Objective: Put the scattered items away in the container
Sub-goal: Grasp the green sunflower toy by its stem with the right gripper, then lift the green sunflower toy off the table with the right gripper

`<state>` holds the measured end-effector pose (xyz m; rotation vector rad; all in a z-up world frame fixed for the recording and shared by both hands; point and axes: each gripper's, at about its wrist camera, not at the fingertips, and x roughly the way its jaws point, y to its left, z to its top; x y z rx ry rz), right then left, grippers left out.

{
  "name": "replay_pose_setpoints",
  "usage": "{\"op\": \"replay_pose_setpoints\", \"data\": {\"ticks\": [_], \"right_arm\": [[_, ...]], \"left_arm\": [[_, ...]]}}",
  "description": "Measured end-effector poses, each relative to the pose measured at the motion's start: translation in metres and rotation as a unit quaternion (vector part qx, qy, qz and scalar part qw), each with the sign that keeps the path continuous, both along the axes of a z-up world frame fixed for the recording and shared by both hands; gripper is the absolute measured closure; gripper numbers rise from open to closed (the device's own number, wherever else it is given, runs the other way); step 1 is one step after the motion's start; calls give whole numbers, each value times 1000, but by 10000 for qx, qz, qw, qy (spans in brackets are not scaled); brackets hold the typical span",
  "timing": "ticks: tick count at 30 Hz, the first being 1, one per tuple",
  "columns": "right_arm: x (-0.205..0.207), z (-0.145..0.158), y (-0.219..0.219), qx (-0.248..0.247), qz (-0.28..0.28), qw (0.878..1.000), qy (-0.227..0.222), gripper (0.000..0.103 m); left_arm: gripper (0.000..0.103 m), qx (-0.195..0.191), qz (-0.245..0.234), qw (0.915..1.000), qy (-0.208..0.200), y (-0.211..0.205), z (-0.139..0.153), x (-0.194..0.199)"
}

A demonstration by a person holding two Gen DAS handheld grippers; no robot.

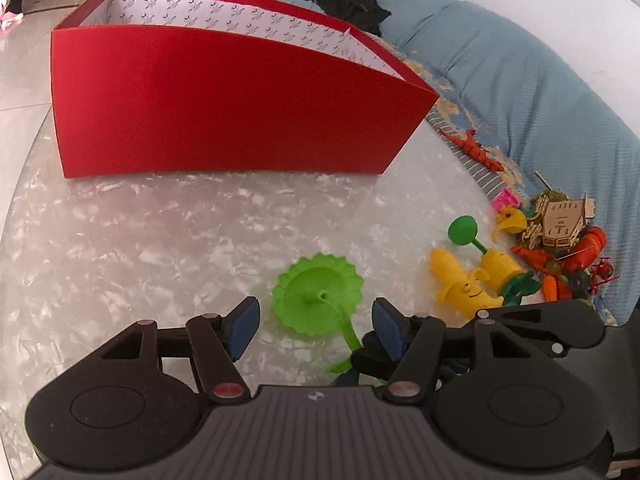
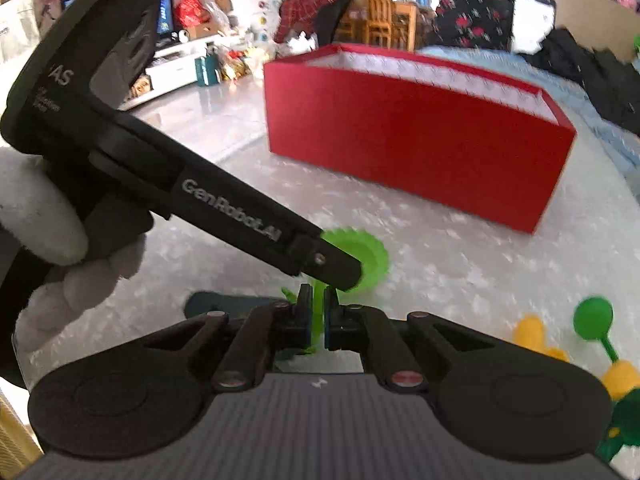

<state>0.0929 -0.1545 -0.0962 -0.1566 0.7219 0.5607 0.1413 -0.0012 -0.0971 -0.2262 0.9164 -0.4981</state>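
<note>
The right gripper (image 2: 316, 314) has its fingers clamped on the stem of the green flower toy (image 1: 318, 294), whose frilled disc lies on the marbled surface (image 1: 160, 232) between the left gripper (image 1: 314, 322) fingers, spread apart. Beyond stands the red box (image 1: 224, 100); its contents are hidden.

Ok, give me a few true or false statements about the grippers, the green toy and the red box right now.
1. The right hand-held gripper is shut on the green flower toy stem. True.
2. The left hand-held gripper is shut on the toy. False: it is open, its fingers either side of the toy.
3. The red box stands on the table. True.
4. The yellow corn toys are inside the box. False: they lie on the table.
</note>
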Motion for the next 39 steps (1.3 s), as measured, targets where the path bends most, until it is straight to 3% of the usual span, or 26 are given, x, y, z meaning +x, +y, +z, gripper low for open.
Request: {"op": "replay_pose_setpoints", "data": {"ticks": [4,7,17,20,25,27,30,32,33,34,39], "right_arm": [[-1,3,-7,227,-183,9994,175,81],[1,-1,-6,91,-283,9994,177,81],[8,-9,-10,190,-370,9988,271,81],[8,-8,-9,198,-370,9987,279,81],[4,-2,-5,324,-285,9987,274,61],[6,-3,-3,357,-301,9985,277,58],[13,-10,0,284,-467,9980,303,61],[14,-14,0,230,-455,9983,286,71],[14,-14,1,195,-435,9985,256,78],[14,-14,1,164,-421,9987,237,93],[12,-14,-1,121,-345,9991,211,95]], "left_arm": [[40,-267,34,9996,93,1,-3,6],[42,-414,39,9990,141,2,-3,10],[65,-407,111,9990,143,6,-4,11],[65,-428,110,9989,151,8,-3,10],[65,-402,131,9990,133,9,-3,10],[65,-356,169,9992,88,9,-2,11],[63,-291,165,9994,76,7,-3,12],[62,-254,144,9995,79,6,-4,12],[59,-255,92,9996,85,5,-3,11],[59,-254,42,9996,88,5,-2,10],[48,-239,122,9996,-46,10,4,11]]}}
